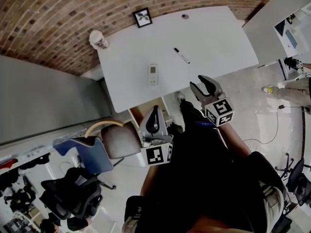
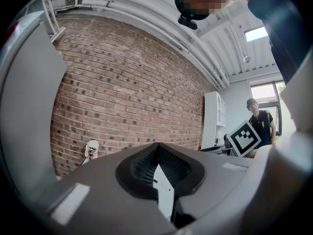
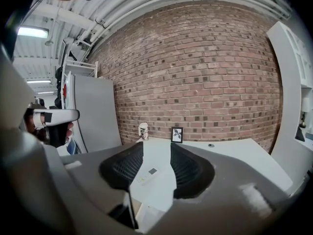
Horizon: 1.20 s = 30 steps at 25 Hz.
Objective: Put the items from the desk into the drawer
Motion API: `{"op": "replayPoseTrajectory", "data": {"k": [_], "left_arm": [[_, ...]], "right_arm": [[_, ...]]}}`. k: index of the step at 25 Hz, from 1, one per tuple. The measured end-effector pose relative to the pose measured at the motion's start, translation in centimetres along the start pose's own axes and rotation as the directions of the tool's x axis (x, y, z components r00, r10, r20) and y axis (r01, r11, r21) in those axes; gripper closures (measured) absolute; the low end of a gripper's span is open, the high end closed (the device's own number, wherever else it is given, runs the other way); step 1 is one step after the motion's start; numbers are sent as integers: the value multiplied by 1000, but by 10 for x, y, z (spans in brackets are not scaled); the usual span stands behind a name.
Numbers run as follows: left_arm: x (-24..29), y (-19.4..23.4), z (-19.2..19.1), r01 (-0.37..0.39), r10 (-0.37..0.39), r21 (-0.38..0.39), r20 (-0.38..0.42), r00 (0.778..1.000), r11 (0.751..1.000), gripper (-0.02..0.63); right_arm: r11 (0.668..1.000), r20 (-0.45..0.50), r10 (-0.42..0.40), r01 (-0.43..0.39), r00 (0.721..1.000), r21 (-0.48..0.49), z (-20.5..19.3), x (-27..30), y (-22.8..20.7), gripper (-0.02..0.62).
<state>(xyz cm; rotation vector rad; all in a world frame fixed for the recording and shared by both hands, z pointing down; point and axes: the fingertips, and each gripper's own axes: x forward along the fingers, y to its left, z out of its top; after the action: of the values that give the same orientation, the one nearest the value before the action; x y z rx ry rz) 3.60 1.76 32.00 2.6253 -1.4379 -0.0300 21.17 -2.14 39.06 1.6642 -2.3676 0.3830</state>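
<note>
On the white desk (image 1: 218, 42) lie a white remote control (image 1: 153, 75) and a black marker pen (image 1: 182, 55). At its far edge stand a small framed picture (image 1: 142, 17) and a paper cup (image 1: 98, 39). My right gripper (image 1: 206, 87) hovers at the desk's near edge, open and holding nothing; the remote (image 3: 146, 176) shows through the gap of this gripper (image 3: 156, 146). My left gripper (image 1: 154, 116) is lower, short of the desk beside a chair. Its (image 2: 157, 146) tips meet and nothing is between them. A white cabinet with wood-coloured edges (image 1: 138, 114) sits under the desk's near edge.
A grey-seated chair (image 1: 116, 140), a blue chair (image 1: 82, 152) and a black office chair (image 1: 73, 193) crowd the floor on the left. A grey partition (image 1: 43, 96) runs along the left. A second desk (image 1: 277, 18) and another person (image 1: 291, 89) are on the right.
</note>
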Motion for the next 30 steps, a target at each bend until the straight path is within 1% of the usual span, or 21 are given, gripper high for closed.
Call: {"op": "replayPoseTrajectory", "data": {"k": [3, 7, 11, 14, 17, 19, 21, 26, 30], "left_arm": [[19, 8, 3, -18, 18, 8, 5, 1000, 1000, 591], [53, 22, 7, -54, 54, 1, 0, 999, 999, 591], [93, 33, 9, -80, 80, -9, -11, 997, 997, 591], [124, 40, 8, -95, 95, -10, -18, 995, 995, 591], [149, 44, 5, -104, 104, -17, -25, 994, 994, 591], [164, 47, 4, -107, 107, -13, -34, 994, 994, 591], [177, 50, 2, -111, 111, -7, -47, 993, 994, 591], [199, 52, -8, -132, 130, -21, -85, 988, 991, 591], [220, 58, -11, -133, 130, -28, -98, 987, 991, 591]], "right_arm": [[1000, -19, 7, -7, 1000, -7, 1, 27, -18, 422], [999, -61, 29, -30, 998, -13, 1, 69, -43, 422], [998, -131, 55, -58, 990, -15, -7, 111, -69, 421], [997, -193, 71, -75, 979, -13, -24, 143, -90, 421], [997, -285, 78, -82, 955, -1, -55, 172, -109, 421], [997, -317, 81, -82, 945, 13, -74, 195, -122, 420], [996, -362, 88, -85, 928, 26, -95, 214, -132, 420], [993, -483, 121, -105, 867, 59, -142, 245, -144, 420], [994, -562, 110, -92, 820, 60, -175, 266, -160, 420]]}}
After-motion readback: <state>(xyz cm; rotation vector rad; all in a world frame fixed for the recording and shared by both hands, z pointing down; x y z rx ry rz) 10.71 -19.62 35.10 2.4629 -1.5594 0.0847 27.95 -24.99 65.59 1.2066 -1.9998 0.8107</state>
